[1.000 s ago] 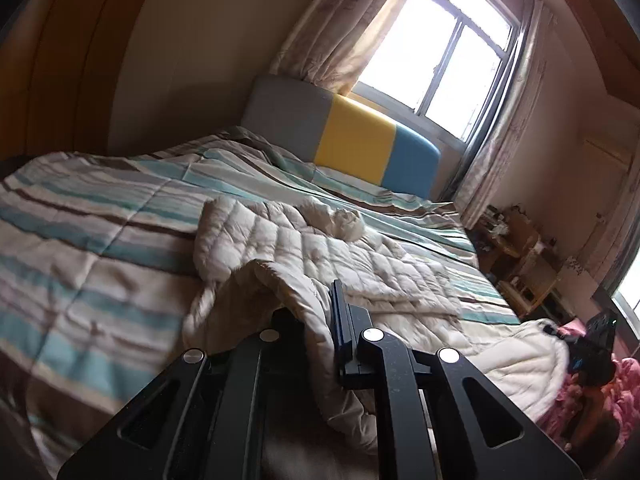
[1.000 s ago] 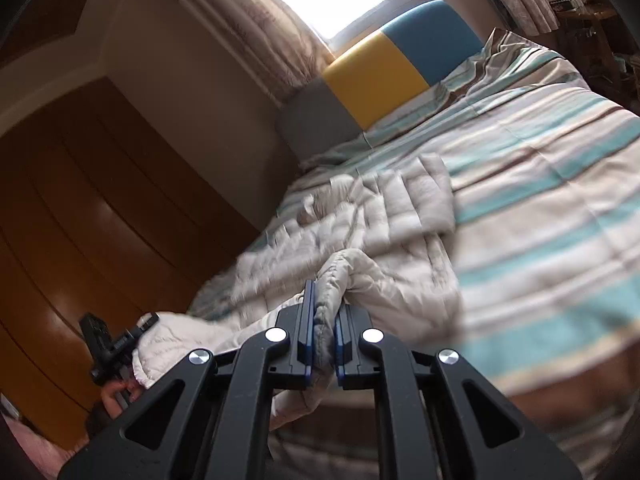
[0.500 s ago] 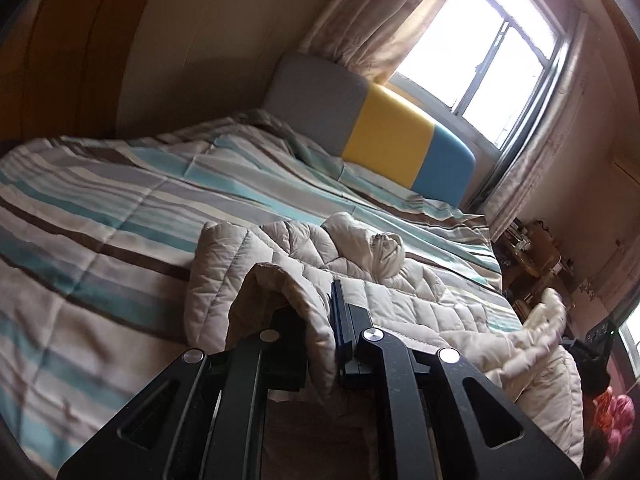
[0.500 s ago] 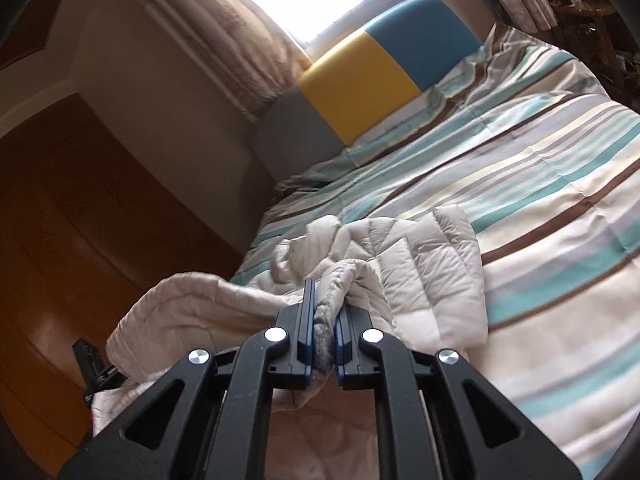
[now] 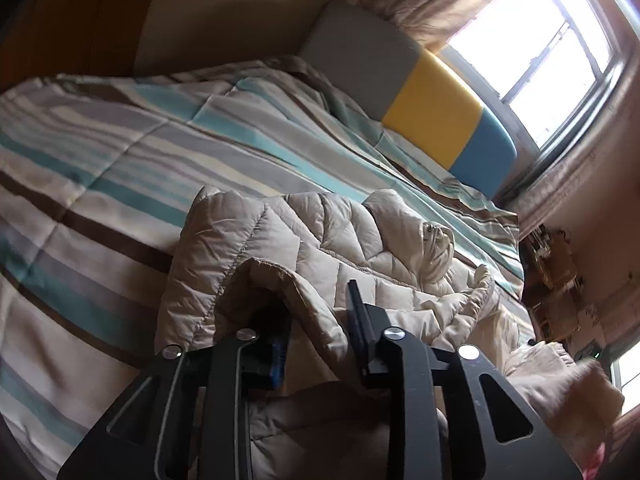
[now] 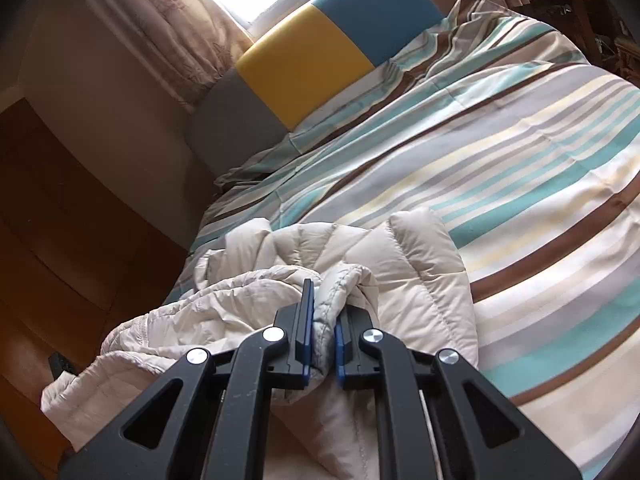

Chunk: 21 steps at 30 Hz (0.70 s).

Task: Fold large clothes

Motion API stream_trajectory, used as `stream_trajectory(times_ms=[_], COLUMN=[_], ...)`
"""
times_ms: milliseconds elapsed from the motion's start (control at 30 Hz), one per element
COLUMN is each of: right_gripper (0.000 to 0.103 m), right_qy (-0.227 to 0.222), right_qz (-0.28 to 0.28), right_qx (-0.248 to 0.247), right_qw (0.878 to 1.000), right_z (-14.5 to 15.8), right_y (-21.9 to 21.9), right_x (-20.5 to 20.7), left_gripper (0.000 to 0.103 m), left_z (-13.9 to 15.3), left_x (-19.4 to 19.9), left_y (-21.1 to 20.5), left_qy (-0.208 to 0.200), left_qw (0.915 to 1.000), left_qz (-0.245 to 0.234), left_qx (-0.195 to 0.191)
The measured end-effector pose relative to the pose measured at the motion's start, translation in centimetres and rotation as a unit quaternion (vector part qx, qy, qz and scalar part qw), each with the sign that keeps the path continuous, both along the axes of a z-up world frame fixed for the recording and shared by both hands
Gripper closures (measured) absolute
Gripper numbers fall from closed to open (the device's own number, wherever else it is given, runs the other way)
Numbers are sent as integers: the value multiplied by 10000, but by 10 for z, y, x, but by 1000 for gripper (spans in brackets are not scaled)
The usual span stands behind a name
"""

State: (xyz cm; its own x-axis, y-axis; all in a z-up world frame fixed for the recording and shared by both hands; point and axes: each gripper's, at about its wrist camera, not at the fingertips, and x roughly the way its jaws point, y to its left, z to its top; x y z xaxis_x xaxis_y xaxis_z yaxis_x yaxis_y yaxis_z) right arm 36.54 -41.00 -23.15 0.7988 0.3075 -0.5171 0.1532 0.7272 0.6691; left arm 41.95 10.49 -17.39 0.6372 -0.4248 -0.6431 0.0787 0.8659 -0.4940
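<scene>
A cream quilted puffer jacket (image 5: 280, 240) lies on the striped bed cover (image 5: 120, 152), its near edge folded over onto the rest. In the left wrist view my left gripper (image 5: 316, 328) has its jaws opening, and a loose fold of the jacket hem still drapes between them without being pinched. In the right wrist view my right gripper (image 6: 322, 320) is shut on a bunched fold of the jacket (image 6: 416, 264), low over the garment. The part of the jacket under both grippers is hidden.
The bed cover (image 6: 520, 140) stretches to a grey, yellow and blue headboard (image 5: 436, 108) under a curtained window (image 5: 540, 52). A brown wooden wardrobe (image 6: 60, 220) stands along one side of the bed, and a cluttered side table (image 5: 556, 276) along the other.
Both grippers have moved forward and down over the bed, carrying the jacket's edge onto the rest of it. The left jaws, shut on the hem before, now stand apart.
</scene>
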Motion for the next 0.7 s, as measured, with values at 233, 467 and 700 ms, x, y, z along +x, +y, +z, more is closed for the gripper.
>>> stream_trajectory(times_ms=[233, 467, 700], right_gripper=[67, 13, 2], right_qy=[-118, -606, 69], right_qz=[-206, -492, 28], right_qx=[207, -226, -326], right_qw=[9995, 9967, 9994], right_z=[-4, 14, -15], right_y=[-8, -19, -21], right_x=[1, -32, -48], left_gripper=[44, 8, 5], left_z=[12, 40, 3], left_x=[8, -14, -32], left_y=[19, 64, 47], left_qy=[-159, -1028, -444], left_qw=[9973, 9829, 9987], left_qz=[133, 522, -254], left_qx=[-707, -1433, -71])
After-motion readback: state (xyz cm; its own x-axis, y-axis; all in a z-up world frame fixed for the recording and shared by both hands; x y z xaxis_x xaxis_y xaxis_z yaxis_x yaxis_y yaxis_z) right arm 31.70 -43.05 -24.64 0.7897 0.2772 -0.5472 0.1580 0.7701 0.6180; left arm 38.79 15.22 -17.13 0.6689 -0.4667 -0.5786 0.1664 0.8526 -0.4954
